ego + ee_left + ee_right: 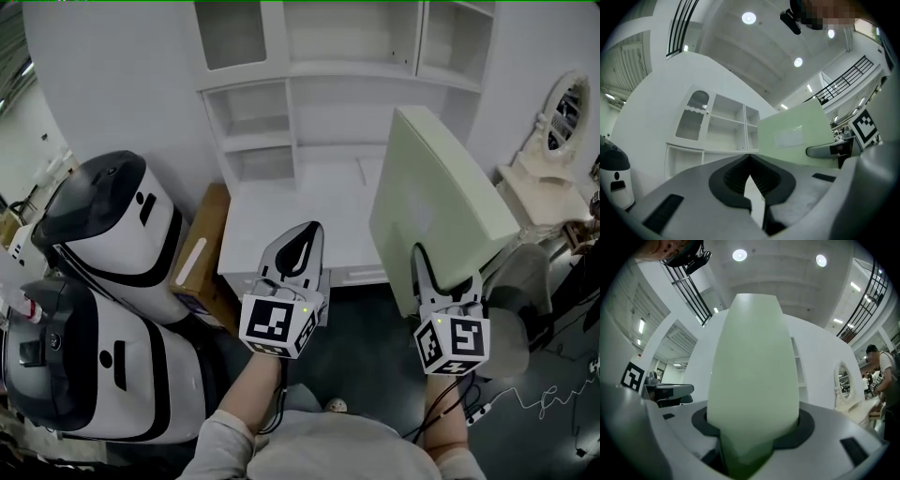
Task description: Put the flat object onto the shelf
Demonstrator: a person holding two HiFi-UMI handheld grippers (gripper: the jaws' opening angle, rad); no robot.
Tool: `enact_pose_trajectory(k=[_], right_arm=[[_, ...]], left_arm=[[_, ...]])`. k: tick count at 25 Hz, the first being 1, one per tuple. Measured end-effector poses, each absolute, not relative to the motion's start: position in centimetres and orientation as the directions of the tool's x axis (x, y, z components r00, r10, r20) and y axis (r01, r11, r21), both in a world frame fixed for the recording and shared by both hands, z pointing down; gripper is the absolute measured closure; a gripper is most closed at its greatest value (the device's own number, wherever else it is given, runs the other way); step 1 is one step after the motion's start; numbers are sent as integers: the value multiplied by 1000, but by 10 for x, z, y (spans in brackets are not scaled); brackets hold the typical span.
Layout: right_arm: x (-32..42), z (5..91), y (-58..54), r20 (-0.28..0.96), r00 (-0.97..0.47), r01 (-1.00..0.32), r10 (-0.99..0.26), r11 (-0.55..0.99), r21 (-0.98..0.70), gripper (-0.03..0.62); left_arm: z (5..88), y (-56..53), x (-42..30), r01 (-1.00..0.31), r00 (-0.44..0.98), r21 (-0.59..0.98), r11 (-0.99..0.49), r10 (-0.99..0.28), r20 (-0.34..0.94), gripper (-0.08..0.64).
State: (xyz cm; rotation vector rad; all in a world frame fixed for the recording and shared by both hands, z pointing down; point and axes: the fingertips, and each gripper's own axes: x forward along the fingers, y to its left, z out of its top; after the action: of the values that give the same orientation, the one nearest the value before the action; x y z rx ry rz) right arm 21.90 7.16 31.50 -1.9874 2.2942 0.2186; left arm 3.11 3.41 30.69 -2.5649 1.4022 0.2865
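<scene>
While the right gripper (441,277) clamps the green board (436,202), it wants tipping flat before meeting the shelf (356,69); left gripper (309,236) closed, empty

The head view looks steeply down from overhead, a little in front of the white shelf unit (319,103). Both gripper views sit low before that shelf unit, facing it and tilted slightly upward. The green panel (752,376), very close, fills the right one. All three views share both.
</scene>
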Motion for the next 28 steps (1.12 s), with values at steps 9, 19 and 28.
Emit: enact_pose_trajectory(k=[9, 19, 28], right_arm=[[229, 299, 8, -170, -128, -992, -977, 126, 24, 311], [214, 257, -91, -186, -79, -997, -979, 73, 39, 312], [195, 213, -168, -233, -13, -997, -972, -3, 71, 313]], left_arm=[[305, -36, 33, -844, 532, -79, -531, -806, -261, 549], [286, -142, 20, -804, 589, -84, -588, -771, -244, 548], [276, -221, 5, -748, 658, -100, -656, -713, -241, 549]])
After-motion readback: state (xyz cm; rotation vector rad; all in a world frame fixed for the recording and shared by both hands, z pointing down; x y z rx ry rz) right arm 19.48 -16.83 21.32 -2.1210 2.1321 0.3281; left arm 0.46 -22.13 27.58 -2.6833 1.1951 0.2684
